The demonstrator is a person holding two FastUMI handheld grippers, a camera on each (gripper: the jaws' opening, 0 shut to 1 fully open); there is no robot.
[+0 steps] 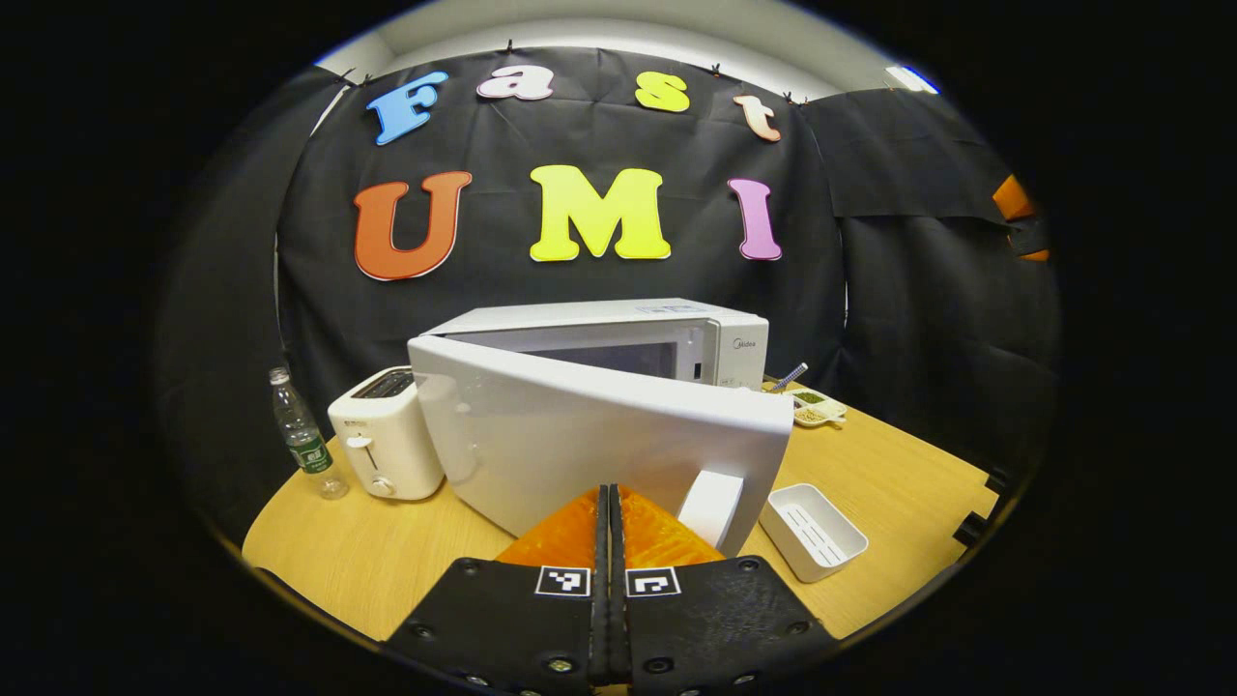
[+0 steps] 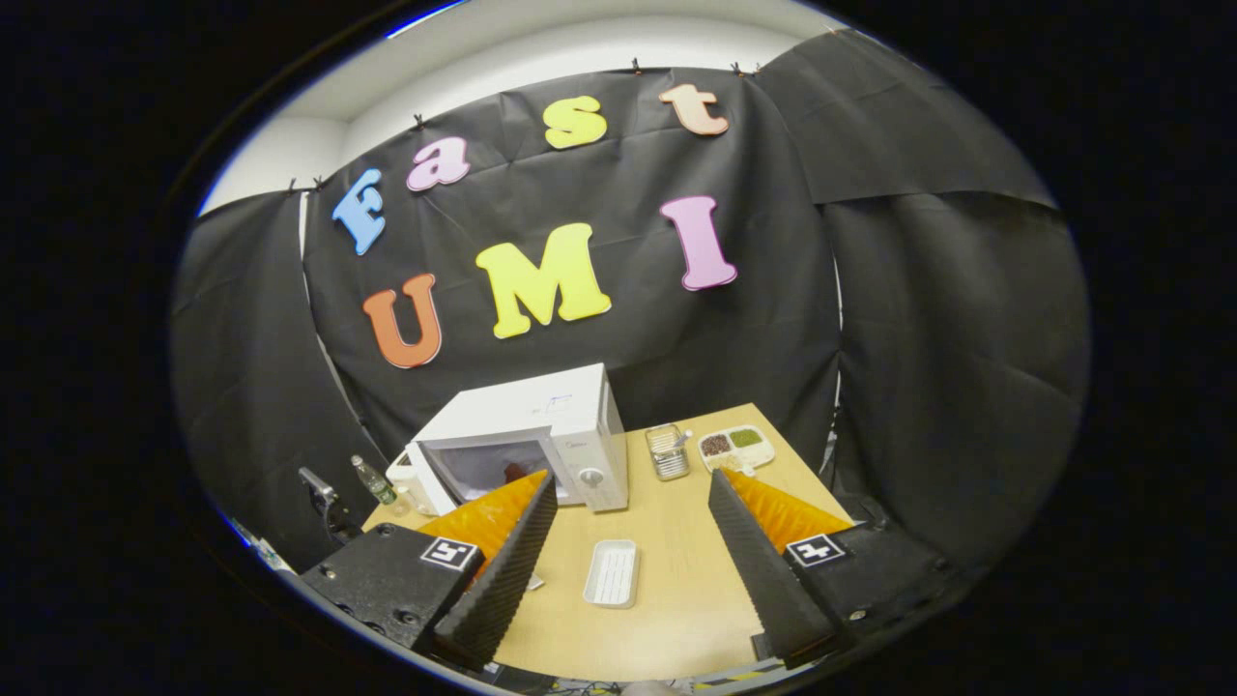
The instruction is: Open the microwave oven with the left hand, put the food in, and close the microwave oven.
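Meanwhile, the left tongs (image 1: 610,527) sit clenched before the half-open microwave door (image 1: 599,435). Right tongs (image 2: 628,527) gape released above the white tray (image 2: 612,572).

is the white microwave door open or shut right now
Partly open: the white microwave oven's door stands swung out at an angle from the body, with a gap showing the cavity behind. The left gripper, fingers together, is at it.

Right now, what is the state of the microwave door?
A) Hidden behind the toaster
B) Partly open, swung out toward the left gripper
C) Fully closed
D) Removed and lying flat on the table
B. In the left gripper view the microwave door stands swung away from the microwave, so the cavity shows behind it, and the shut left gripper is right in front of the door.
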